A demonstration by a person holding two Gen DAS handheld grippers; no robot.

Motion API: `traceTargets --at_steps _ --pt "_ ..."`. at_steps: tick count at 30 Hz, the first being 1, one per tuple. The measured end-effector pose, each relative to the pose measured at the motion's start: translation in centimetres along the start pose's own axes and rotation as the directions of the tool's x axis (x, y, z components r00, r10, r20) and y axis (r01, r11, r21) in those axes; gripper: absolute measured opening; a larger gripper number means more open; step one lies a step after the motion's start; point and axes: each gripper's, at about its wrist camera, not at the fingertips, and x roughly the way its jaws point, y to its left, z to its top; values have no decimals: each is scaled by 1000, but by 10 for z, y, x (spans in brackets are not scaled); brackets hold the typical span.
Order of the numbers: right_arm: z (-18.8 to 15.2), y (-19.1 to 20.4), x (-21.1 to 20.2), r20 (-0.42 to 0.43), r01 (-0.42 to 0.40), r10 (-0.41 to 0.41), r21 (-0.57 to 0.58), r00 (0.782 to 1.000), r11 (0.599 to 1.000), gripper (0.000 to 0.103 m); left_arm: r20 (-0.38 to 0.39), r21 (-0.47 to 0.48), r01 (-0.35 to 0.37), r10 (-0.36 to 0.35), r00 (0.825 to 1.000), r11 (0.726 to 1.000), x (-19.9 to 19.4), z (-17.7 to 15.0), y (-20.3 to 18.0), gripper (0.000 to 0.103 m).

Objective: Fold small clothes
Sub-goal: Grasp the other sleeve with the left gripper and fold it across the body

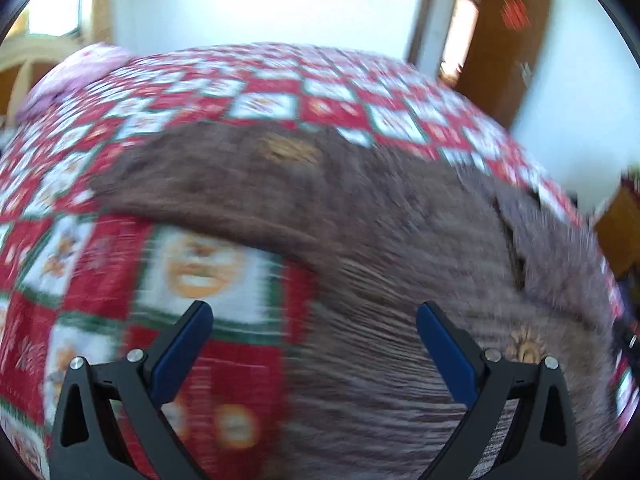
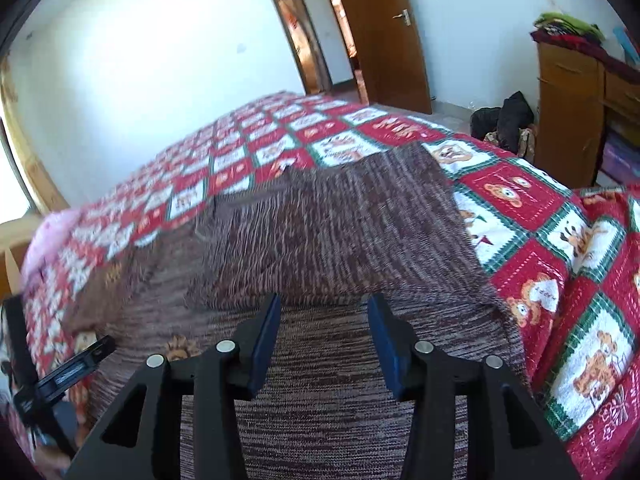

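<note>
Brown knit sweater (image 2: 328,232) lies spread on the bed, partly folded.
It looks soft, floppy and light, so it will sag when lifted; a good place to pinch is the folded edge at 12 o'clock from the right claw (image 2: 323,332). Both claws are spread wide and hold nothing; the left claw (image 1: 314,338) hangs over the sweater's edge. Under it is a red checked quilt (image 2: 532,200), with a wooden door (image 2: 380,36) at 12 o'clock.

Blurred left tool (image 1: 314,320), fingers spread, hangs over brown sweater (image 1: 360,220) on checked bedspread (image 1: 100,248).
</note>
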Motion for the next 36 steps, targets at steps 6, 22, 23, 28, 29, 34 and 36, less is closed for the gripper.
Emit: traceTargets --at_steps 6,22,23,28,29,34,36 --pt "0 1 -1 9 -14 14 10 1000 1000 53 80 -197 -79 96 992 977 -8 48 72 103" --pt "0 0 9 -32 2 -1 10 999 1000 54 -31 -471 -167 174 984 866 75 76 154 50" --pt "0 0 10 -34 1 0 12 999 1000 54 -27 -463 -172 179 983 870 75 76 152 50" --pt "-1 -1 10 -34 -1 2 13 999 1000 54 -17 -486 -113 120 993 867 77 75 162 8" --pt "-1 -2 9 -32 -1 2 14 999 1000 54 -15 -488 -102 108 994 867 75 77 166 8" --pt "0 -4 8 -25 -3 4 26 1000 1000 54 22 -427 -86 105 994 900 66 86 143 8" --pt "0 -3 7 -23 -3 4 25 1000 1000 54 50 -391 -77 104 993 917 60 92 126 8"
